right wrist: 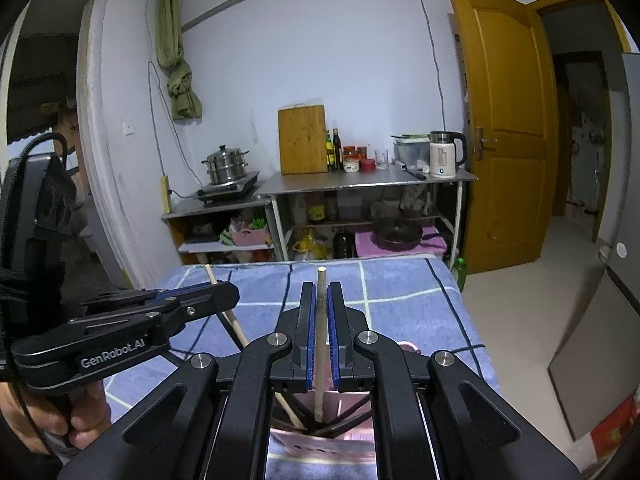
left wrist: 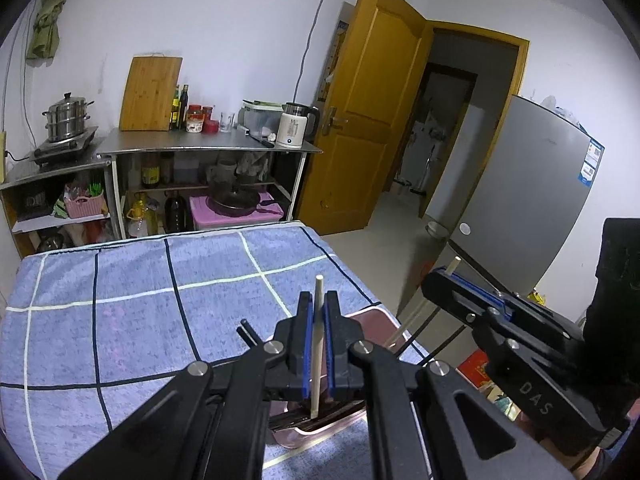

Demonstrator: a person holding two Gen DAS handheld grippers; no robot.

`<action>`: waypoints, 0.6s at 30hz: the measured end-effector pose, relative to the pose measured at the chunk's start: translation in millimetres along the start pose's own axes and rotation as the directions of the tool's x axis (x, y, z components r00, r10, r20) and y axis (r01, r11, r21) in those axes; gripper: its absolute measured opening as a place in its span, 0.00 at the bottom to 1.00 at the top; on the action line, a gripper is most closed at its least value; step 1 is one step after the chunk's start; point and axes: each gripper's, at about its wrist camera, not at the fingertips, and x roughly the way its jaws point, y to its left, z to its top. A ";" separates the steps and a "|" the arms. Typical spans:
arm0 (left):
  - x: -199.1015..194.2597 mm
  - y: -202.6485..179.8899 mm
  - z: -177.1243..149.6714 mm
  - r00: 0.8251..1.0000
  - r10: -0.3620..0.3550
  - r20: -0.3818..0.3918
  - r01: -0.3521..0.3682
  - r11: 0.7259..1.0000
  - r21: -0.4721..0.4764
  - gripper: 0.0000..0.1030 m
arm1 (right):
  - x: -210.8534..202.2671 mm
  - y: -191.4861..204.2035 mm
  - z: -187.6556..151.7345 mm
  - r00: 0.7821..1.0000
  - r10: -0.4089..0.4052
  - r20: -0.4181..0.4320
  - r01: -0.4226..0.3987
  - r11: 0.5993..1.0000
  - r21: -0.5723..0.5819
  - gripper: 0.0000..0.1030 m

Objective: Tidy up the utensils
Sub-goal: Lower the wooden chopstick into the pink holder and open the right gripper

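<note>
My left gripper (left wrist: 319,302) is shut on a pale wooden chopstick (left wrist: 317,344), held upright with its lower end inside a pink container (left wrist: 376,314) near the table's front right. My right gripper (right wrist: 320,292) is shut on another pale chopstick (right wrist: 320,344), its lower end also in the pink container (right wrist: 344,398), where several dark chopsticks (right wrist: 340,424) lie. Each gripper shows in the other's view: the right one (left wrist: 440,276) at right, the left one (right wrist: 228,286) at left with its chopstick (right wrist: 228,312).
A blue checked cloth (left wrist: 140,320) covers the table. Behind it stand steel shelves (left wrist: 208,146) with a steamer pot (left wrist: 66,118), cutting board, bottles and kettle (left wrist: 294,126). A yellow door (left wrist: 372,108) and grey fridge (left wrist: 532,200) are at right.
</note>
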 end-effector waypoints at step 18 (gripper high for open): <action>11.9 7.4 -28.7 0.998 -0.004 -0.063 0.005 1.000 0.007 0.06 | 30.2 -1.0 -35.6 0.992 -0.013 -0.123 0.011 1.000 -0.021 0.06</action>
